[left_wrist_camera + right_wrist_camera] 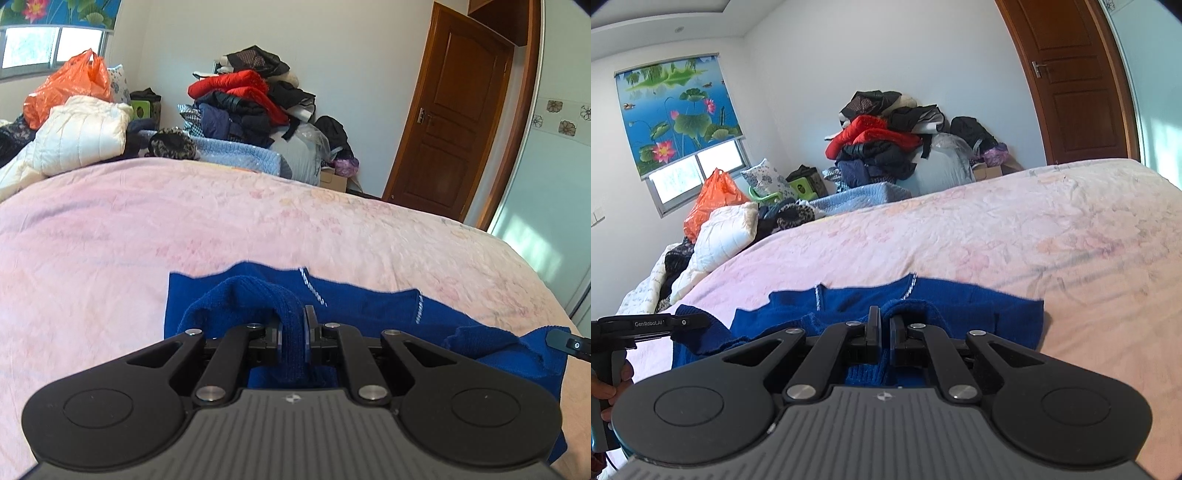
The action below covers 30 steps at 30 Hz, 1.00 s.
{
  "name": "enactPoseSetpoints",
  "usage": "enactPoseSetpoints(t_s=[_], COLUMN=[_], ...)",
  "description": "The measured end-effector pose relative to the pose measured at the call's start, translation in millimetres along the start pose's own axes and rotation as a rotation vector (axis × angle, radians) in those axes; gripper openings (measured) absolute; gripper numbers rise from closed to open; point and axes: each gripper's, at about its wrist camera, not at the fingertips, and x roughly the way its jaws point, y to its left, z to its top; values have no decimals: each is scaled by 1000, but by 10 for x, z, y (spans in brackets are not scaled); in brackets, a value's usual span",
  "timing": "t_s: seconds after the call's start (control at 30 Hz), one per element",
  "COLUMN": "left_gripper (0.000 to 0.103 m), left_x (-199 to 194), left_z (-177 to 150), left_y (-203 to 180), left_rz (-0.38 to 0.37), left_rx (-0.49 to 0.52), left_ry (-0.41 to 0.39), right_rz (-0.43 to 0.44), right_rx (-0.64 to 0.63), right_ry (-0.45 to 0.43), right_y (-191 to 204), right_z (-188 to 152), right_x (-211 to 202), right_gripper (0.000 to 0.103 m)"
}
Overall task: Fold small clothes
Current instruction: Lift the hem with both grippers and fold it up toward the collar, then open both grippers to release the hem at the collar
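A royal-blue knit sweater (369, 299) with thin silver trim lies on the pink bedspread (184, 229), near its front edge. My left gripper (293, 332) is shut on a bunched fold of the sweater, which loops up over its left finger. In the right wrist view the same blue sweater (960, 306) spreads ahead, and my right gripper (885, 332) is shut on a ridge of its knit edge. The cloth hangs raised between the two grips. The left gripper's body (650, 325) shows at the far left, held by a hand (609, 387).
At the far side of the pink bedspread (997, 236) lie a white quilted jacket (81, 136), an orange plastic bag (66, 88) and a tall heap of dark and red clothes (251, 103). A wooden door (450, 110) stands at the right.
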Motion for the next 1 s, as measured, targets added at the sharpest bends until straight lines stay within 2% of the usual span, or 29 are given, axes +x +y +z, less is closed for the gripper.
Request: enactPoseSetpoints(t_s=[0.2, 0.47, 0.77, 0.87, 0.9, 0.93, 1.0], left_gripper=[10, 10, 10, 10, 11, 12, 15], left_x=[234, 697, 1192, 1324, 1366, 1409, 1471], left_z=[196, 324, 279, 295, 299, 302, 312], left_y=[-18, -63, 21, 59, 80, 105, 160], left_rz=[20, 38, 64, 51, 49, 45, 37], left_rx=[9, 27, -6, -29, -43, -59, -90], left_ry=[-19, 5, 84, 134, 151, 173, 207], right_rz=[-12, -44, -78, -78, -86, -89, -70], right_rx=[13, 45, 108, 126, 141, 165, 205], right_ry=[-11, -6, 63, 93, 100, 106, 120], right_y=[-80, -245, -506, -565, -595, -638, -722], right_z=[120, 250, 198, 164, 150, 138, 117], right_x=[229, 624, 1126, 1246, 1279, 1308, 1353], right_gripper=[8, 8, 8, 9, 10, 18, 21])
